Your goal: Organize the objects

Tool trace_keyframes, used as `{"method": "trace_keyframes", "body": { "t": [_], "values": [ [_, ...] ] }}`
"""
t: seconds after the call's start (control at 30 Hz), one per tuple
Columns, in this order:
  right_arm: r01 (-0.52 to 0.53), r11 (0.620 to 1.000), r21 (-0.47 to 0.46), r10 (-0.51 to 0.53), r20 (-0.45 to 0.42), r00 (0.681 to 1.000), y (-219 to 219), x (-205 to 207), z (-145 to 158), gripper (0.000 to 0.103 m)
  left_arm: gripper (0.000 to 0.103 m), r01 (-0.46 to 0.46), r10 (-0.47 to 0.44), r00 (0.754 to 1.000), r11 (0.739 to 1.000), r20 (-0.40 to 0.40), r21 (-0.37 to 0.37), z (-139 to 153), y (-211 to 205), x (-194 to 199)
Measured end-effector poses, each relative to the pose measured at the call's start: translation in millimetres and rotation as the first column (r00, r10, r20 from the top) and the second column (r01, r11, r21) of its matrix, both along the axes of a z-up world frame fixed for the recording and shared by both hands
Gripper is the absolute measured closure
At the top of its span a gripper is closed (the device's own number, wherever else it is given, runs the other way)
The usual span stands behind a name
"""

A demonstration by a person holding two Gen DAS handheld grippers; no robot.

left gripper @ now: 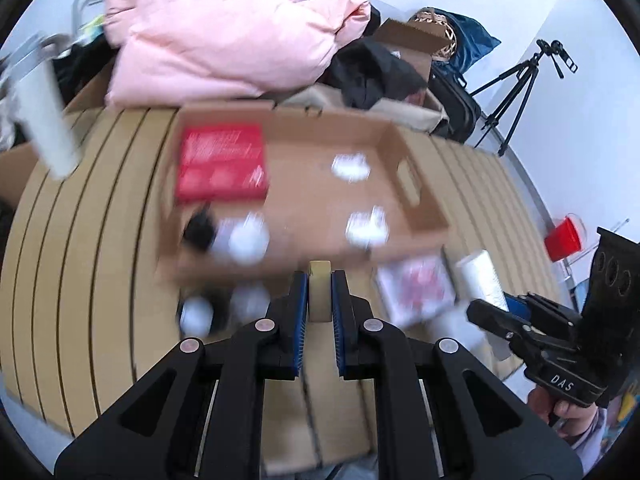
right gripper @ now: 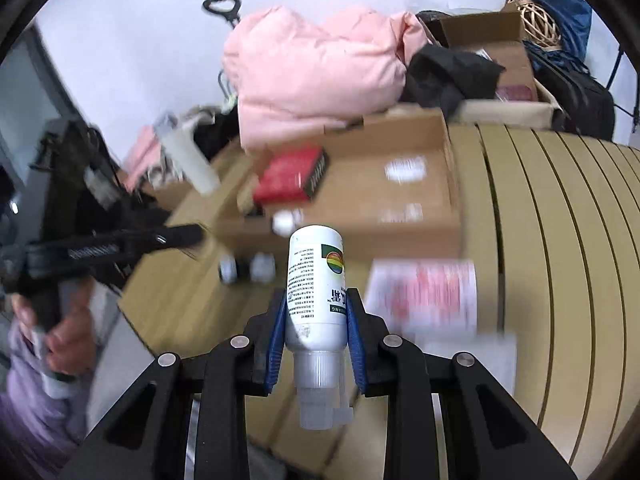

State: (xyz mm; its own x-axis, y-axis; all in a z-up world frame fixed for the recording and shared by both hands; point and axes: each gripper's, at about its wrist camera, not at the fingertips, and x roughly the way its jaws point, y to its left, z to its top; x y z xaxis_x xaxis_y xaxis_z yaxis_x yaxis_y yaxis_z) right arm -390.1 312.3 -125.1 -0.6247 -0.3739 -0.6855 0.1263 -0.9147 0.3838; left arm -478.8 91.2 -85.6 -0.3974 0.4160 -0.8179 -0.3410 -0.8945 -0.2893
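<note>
Left wrist view: left gripper (left gripper: 319, 292) pinched nearly closed on a small pale tan block (left gripper: 319, 288), blue pads (left gripper: 301, 312) pressing both sides of it. Block looks like a roll or a little box, can't tell which with all the blur. Held just in front of the near wall of the open cardboard box (left gripper: 416, 204) sitting on the slatted tan table (left gripper: 92, 240). Inside the box: a red package (left gripper: 222, 162) toward the back left, plus a few white blobs too smeared to name. Just outside the near wall, a couple of small white round things (left gripper: 196, 314) on the table, and a pink-and-white packet (left gripper: 416, 288) lying flat to the right. Right gripper (left gripper: 492, 312) visible at the right edge with a white cylinder in it.

Right wrist view: right gripper (right gripper: 316, 320) clamped around a white spray bottle (right gripper: 316, 276), fingers spread only as wide as the bottle body, nozzle end pointing back at the camera, base pointing away. Bottle up off the table, hanging in front of the box's near side. Same pink-and-white packet lying flat just right of the bottle. Left gripper over on the left, blurry. Big pink puffy jacket (right gripper: 316, 68) piled behind the box.
</note>
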Motion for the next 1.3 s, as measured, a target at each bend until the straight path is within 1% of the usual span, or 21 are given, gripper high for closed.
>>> {"method": "trace_keyframes", "body": {
  "t": [0.07, 0.13, 0.23, 0.3, 0.37, 0.4, 0.43, 0.47, 0.5, 0.53, 0.57, 0.6, 0.63, 0.67, 0.73, 0.77, 0.87, 0.97, 1.1, 1.17, 1.3],
  "values": [
    [-0.003, 1.0, -0.002, 0.003, 0.006, 1.0, 1, -42, 13, 0.073, 0.094, 0.011, -0.011, 1.0, 1.0, 0.015, -0.004, 2, 18, -39],
    [0.02, 0.999, 0.026, -0.021, 0.036, 0.999, 1, -90, 15, 0.073, 0.094, 0.003, -0.002, 1.0, 0.999, 0.016, -0.044, -5, 36, -71],
    [0.084, 0.995, 0.045, -0.089, 0.104, 0.991, 15, -157, 0, 0.073, 0.094, -0.033, 0.038, 0.998, 0.992, 0.04, -0.119, -30, 57, -122],
    [0.113, 0.992, 0.056, -0.12, 0.142, 0.982, 20, -188, -13, 0.073, 0.094, -0.047, 0.056, 0.997, 0.984, 0.048, -0.17, -49, 65, -148],
    [0.123, 0.992, 0.014, -0.123, 0.202, 0.972, 23, -218, -32, 0.073, 0.093, -0.065, 0.074, 0.997, 0.971, 0.031, -0.229, -67, 70, -172],
    [0.138, 0.99, -0.022, -0.129, 0.236, 0.963, 22, -231, -44, 0.072, 0.089, -0.073, 0.082, 0.996, 0.969, 0.03, -0.234, -72, 68, -178],
    [0.139, 0.988, -0.068, -0.117, 0.256, 0.96, 20, -239, -52, 0.072, 0.073, -0.084, 0.097, 0.995, 0.965, 0.04, -0.25, -77, 66, -185],
    [0.132, 0.984, -0.118, -0.096, 0.27, 0.958, 18, -246, -59, 0.072, 0.065, -0.092, 0.106, 0.994, 0.962, 0.041, -0.258, -77, 64, -186],
    [0.122, 0.977, -0.176, -0.068, 0.286, 0.956, 15, -253, -66, 0.064, 0.063, -0.116, 0.122, 0.992, 0.961, 0.009, -0.251, -73, 58, -184],
    [0.126, 0.971, -0.204, -0.066, 0.279, 0.958, 14, -254, -69, 0.061, 0.061, -0.127, 0.124, 0.992, 0.966, -0.024, -0.227, -67, 53, -181],
    [0.138, 0.968, -0.212, -0.083, 0.252, 0.964, 17, -252, -67, 0.044, 0.057, -0.128, 0.121, 0.992, 0.971, -0.046, -0.204, -60, 47, -179],
    [0.156, 0.967, -0.204, -0.11, 0.22, 0.969, 22, -248, -63, 0.018, 0.044, -0.12, 0.112, 0.992, 0.975, -0.054, -0.186, -54, 41, -178],
    [0.164, 0.964, -0.208, -0.121, 0.207, 0.971, 24, -244, -59, 0.009, 0.039, -0.12, 0.11, 0.992, 0.977, -0.064, -0.177, -46, 35, -175],
    [0.172, 0.959, -0.224, -0.126, 0.204, 0.971, 30, -241, -54, 0.003, 0.039, -0.124, 0.11, 0.99, 0.977, -0.088, -0.172, -36, 29, -169],
    [0.172, 0.955, -0.241, -0.124, 0.203, 0.971, 34, -232, -41, 0.003, 0.039, -0.119, 0.098, 0.988, 0.975, -0.118, -0.188, -21, 22, -160],
    [0.17, 0.96, -0.222, -0.129, 0.191, 0.973, 34, -226, -31, 0.003, 0.038, -0.111, 0.086, 0.988, 0.973, -0.129, -0.202, -12, 19, -154],
    [0.117, 0.987, -0.106, -0.101, 0.147, 0.984, 26, -198, 2, 0.003, 0.03, -0.089, 0.05, 0.984, 0.969, -0.172, -0.229, 21, 2, -115],
    [0.054, 0.999, 0.003, -0.054, 0.101, 0.993, 17, -160, 36, 0.003, 0.019, -0.103, 0.051, 0.977, 0.962, -0.205, -0.251, 50, -21, -81],
    [-0.003, 0.993, 0.118, -0.002, 0.044, 0.999, 16, -105, 77, 0.003, 0.017, -0.134, 0.066, 0.969, 0.951, -0.239, -0.28, 91, -54, -28],
    [-0.004, 0.982, 0.187, -0.001, 0.026, 1.0, 16, -79, 98, 0.003, 0.015, -0.153, 0.075, 0.964, 0.941, -0.254, -0.302, 110, -68, -7],
    [-0.012, 0.977, 0.212, 0.012, -0.002, 1.0, 11, -37, 127, 0.003, 0.011, -0.175, 0.089, 0.96, 0.932, -0.266, -0.318, 138, -88, 42]
  ]
}}
